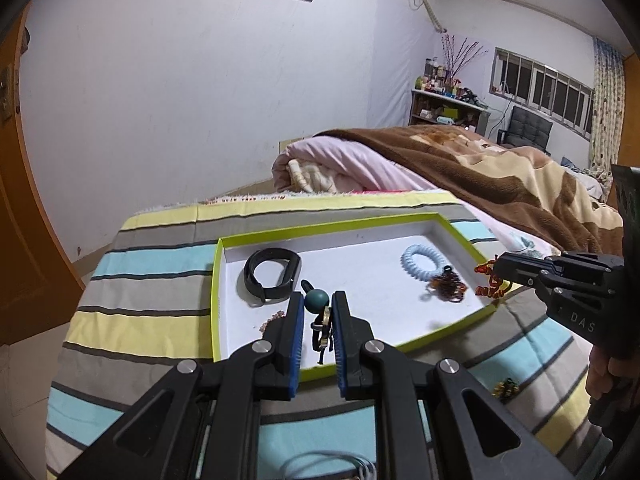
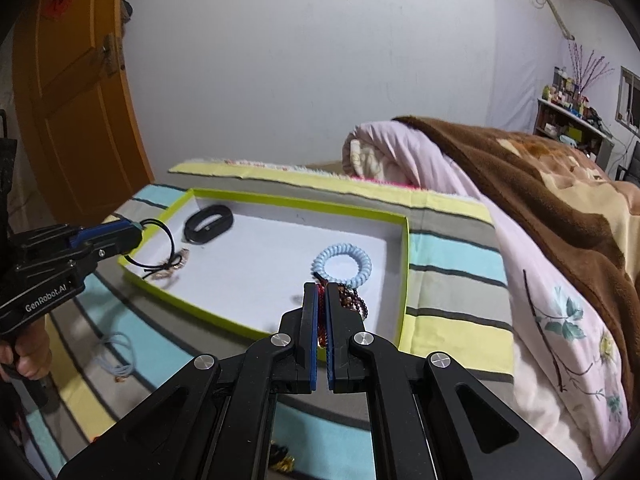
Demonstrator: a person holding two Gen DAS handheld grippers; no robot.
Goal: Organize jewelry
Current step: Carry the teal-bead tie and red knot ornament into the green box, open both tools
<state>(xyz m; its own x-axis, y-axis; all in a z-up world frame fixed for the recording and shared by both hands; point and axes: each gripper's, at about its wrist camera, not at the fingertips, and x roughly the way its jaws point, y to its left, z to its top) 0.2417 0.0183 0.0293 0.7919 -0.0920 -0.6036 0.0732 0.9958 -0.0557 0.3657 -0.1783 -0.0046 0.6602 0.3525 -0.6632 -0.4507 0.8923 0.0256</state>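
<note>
A shallow white box with a lime-green rim lies on the striped cloth. Inside it are a black wristband, a light-blue spiral hair tie and a dark red bead bracelet. My left gripper is shut on a black hair tie with a teal ball, held over the box's near-left part; its loop hangs down. My right gripper is shut on a red-orange braided bracelet above the box's right edge.
A pale beaded piece lies at the box's left rim. A thin light-blue hair tie and a gold-and-black ornament lie on the cloth in front. A rolled pink quilt and brown blanket lie behind and right.
</note>
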